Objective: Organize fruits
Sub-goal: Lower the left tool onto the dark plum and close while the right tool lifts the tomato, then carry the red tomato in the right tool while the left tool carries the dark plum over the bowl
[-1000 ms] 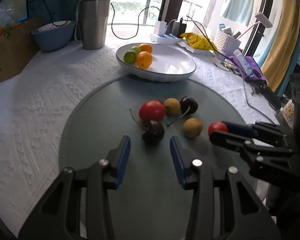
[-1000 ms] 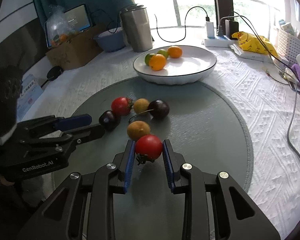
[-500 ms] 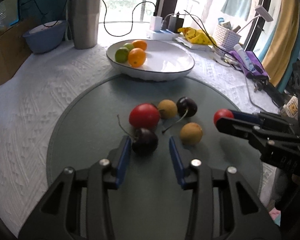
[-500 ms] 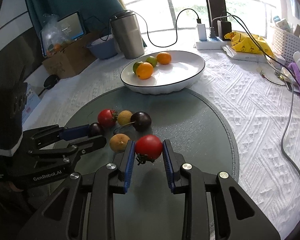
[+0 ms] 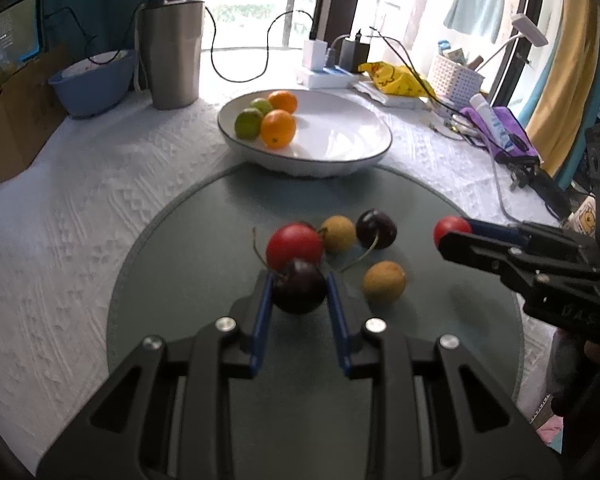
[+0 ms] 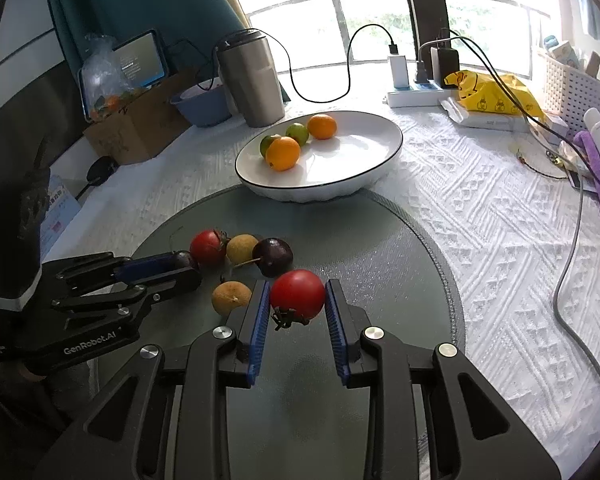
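Observation:
On the round grey mat point(image 5: 204, 248) my left gripper point(image 5: 299, 278) has its jaws closing, with the blue pads pressing both sides of a dark cherry point(image 5: 300, 294). Just beyond lie a red tomato point(image 5: 294, 244), two tan longans point(image 5: 339, 233) point(image 5: 383, 282) and a second dark cherry point(image 5: 376, 229). My right gripper point(image 6: 298, 286) is shut on another red tomato point(image 6: 298, 294), held a little above the mat. A white plate point(image 6: 320, 196) behind the mat holds two oranges point(image 6: 284, 153) and two limes point(image 6: 297, 133).
A steel tumbler point(image 5: 172, 52) and a blue bowl point(image 5: 92, 84) stand at the back left, beside a cardboard box point(image 6: 136, 128). A power strip point(image 6: 416, 94) with cables, a yellow bag point(image 6: 488, 92) and a white basket point(image 6: 572, 88) line the back right.
My left gripper moved forward over the dark cherry and closed its jaws on it. The right gripper kept hold of its tomato and drifted slightly away from the fruit cluster.

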Action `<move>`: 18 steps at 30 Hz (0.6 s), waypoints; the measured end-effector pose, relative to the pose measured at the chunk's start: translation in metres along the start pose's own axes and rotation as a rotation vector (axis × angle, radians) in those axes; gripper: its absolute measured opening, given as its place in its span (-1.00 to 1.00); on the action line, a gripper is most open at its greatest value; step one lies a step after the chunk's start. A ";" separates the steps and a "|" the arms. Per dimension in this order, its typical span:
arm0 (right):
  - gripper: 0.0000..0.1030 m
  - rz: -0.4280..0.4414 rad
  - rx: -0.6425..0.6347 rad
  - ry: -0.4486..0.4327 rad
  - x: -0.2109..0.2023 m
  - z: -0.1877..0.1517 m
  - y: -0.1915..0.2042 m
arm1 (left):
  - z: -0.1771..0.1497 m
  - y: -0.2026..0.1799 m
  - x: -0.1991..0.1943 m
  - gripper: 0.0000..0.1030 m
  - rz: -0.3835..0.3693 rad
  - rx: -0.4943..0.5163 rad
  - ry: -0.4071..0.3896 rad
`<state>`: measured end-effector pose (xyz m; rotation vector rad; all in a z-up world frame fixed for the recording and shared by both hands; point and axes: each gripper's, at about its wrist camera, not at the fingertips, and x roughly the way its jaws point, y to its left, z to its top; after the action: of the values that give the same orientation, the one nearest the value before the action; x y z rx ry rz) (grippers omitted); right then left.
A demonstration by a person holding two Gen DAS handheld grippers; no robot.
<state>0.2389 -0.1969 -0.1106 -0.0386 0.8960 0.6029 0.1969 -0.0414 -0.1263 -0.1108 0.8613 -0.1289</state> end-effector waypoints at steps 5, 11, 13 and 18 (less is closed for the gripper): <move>-0.42 -0.003 -0.005 -0.013 -0.003 0.006 -0.001 | 0.007 -0.002 -0.008 -0.45 -0.001 0.007 -0.020; -0.42 -0.005 -0.009 -0.026 -0.005 0.015 -0.003 | 0.017 -0.002 -0.014 -0.45 -0.002 0.006 -0.046; -0.42 -0.006 -0.011 -0.028 -0.005 0.017 -0.003 | 0.020 -0.001 -0.015 -0.45 -0.001 0.008 -0.052; -0.42 -0.010 -0.016 -0.035 -0.006 0.026 -0.005 | 0.030 -0.001 -0.017 -0.45 -0.005 0.008 -0.065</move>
<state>0.2573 -0.1965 -0.0912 -0.0471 0.8564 0.5997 0.2084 -0.0385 -0.0944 -0.1092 0.7954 -0.1327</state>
